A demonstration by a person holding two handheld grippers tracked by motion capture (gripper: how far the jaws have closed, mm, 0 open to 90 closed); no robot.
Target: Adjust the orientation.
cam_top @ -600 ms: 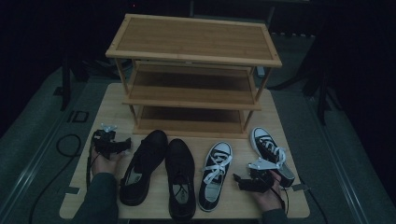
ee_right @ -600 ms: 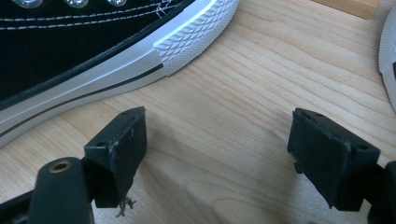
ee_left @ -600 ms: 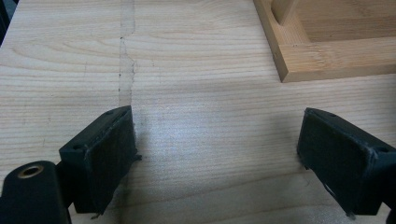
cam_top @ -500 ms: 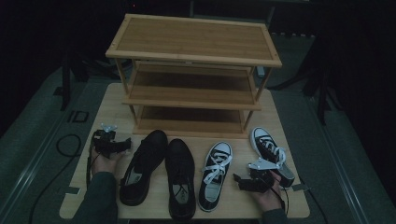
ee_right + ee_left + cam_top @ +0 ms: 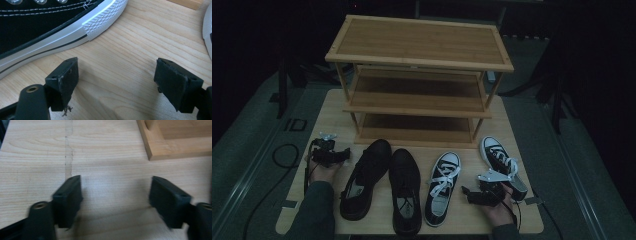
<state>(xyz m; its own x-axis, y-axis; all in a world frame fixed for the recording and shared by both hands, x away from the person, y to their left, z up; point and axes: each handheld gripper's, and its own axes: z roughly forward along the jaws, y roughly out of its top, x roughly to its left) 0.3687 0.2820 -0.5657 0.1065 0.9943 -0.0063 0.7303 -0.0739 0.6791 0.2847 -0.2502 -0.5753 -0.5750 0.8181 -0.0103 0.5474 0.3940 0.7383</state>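
Note:
A three-shelf bamboo shoe rack (image 5: 419, 47) stands at the back of a wooden table (image 5: 329, 110). In front of it lie two black leather shoes (image 5: 364, 177) (image 5: 405, 192) and two black-and-white sneakers (image 5: 442, 187) (image 5: 502, 165). My left gripper (image 5: 343, 153) rests on the table left of the leather shoes, open, with bare wood between its jaws (image 5: 116, 180). My right gripper (image 5: 468, 192) sits low between the two sneakers, open and holding nothing (image 5: 117, 62). In the right gripper view one sneaker's side and toe cap (image 5: 37, 25) lie just left of the jaws, apart from them.
The rack's foot (image 5: 175, 145) is ahead and right of the left jaws. The other sneaker's white sole edge (image 5: 208, 27) shows at the right of the right gripper view. A cable (image 5: 282, 155) loops on the floor left of the table. Dark surroundings.

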